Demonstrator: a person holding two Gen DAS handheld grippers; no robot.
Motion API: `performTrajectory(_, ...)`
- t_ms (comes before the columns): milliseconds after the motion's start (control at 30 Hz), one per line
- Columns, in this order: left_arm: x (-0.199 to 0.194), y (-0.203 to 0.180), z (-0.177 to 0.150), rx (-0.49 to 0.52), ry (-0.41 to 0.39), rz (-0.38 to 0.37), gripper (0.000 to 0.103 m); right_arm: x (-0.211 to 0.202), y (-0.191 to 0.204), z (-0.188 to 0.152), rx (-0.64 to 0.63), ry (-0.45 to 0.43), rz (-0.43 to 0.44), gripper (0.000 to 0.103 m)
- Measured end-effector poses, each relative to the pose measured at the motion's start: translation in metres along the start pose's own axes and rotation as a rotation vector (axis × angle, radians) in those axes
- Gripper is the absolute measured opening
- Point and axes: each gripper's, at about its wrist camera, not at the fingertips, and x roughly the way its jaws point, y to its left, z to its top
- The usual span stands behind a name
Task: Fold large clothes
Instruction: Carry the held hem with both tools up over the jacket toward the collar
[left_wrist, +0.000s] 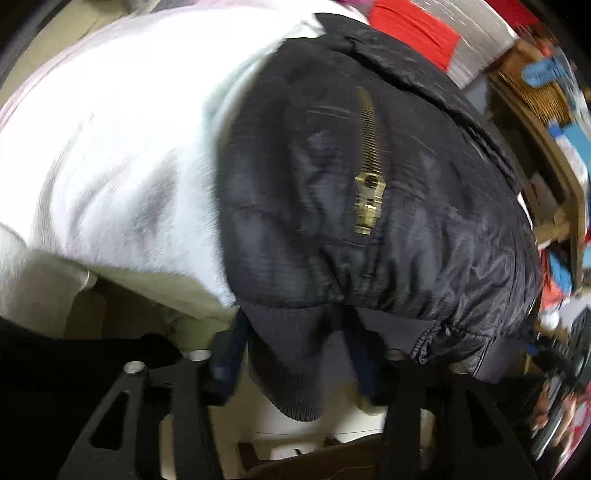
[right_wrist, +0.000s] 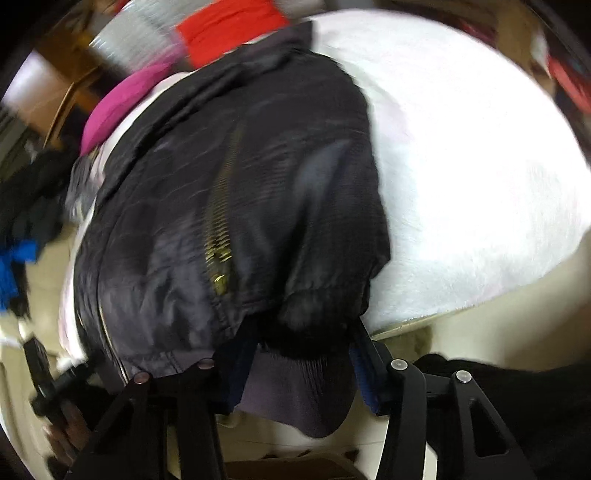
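A black padded jacket (left_wrist: 369, 184) with a brass zip (left_wrist: 369, 199) lies over a white fluffy cover (left_wrist: 110, 147), its front facing up. Its grey ribbed hem (left_wrist: 295, 362) hangs between the fingers of my left gripper (left_wrist: 295, 354), which is shut on it, and the cloth bunches just above the pads. In the right wrist view the same jacket (right_wrist: 240, 184) fills the middle. My right gripper (right_wrist: 301, 365) is shut on another stretch of the ribbed hem (right_wrist: 295, 398), which fills the gap between its fingers. Both views are blurred.
The white cover (right_wrist: 461, 166) spreads to the right of the jacket. A red cloth (right_wrist: 229, 29), a pink cloth (right_wrist: 122, 107) and a blue cloth (right_wrist: 14, 266) lie beyond and to the left. Wooden furniture (left_wrist: 535, 122) stands at the right. A hand (right_wrist: 62, 424) shows at lower left.
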Motion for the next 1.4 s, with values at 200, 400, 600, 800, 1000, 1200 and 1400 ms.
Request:
performTrajectory(200, 0.001, 0.000, 0.001, 0.008, -0.002, -0.006, 0.039, 0.011, 0.006, 0.003, -0.021, 0.004, -0.004, 0.066)
performTrajectory(400, -0.004, -0.012, -0.003, 0.045, -0.023, 0.014, 0.025, -0.009, 0.029, -0.003, -0.123, -0.042, -0.012, 0.031)
performTrajectory(600, -0.016, -0.020, -0.004, 0.063, -0.055, -0.007, 0.017, -0.029, 0.037, -0.002, -0.156, -0.077, 0.049, 0.031)
performTrajectory(800, -0.008, -0.015, -0.004, 0.027, -0.002, -0.015, 0.039, -0.006, 0.020, -0.001, -0.090, -0.016, 0.013, 0.034)
performTrajectory(1000, -0.008, -0.027, -0.008, 0.088, -0.040, 0.019, 0.033, -0.009, 0.007, 0.003, -0.009, -0.008, 0.020, 0.075)
performTrajectory(1200, -0.011, -0.043, -0.010, 0.142, -0.080, 0.077, 0.023, 0.000, -0.002, 0.010, 0.041, -0.047, 0.015, 0.075)
performTrajectory(1400, -0.013, -0.050, -0.013, 0.174, -0.111, 0.101, 0.018, 0.011, 0.031, 0.003, -0.071, -0.070, -0.054, 0.044)
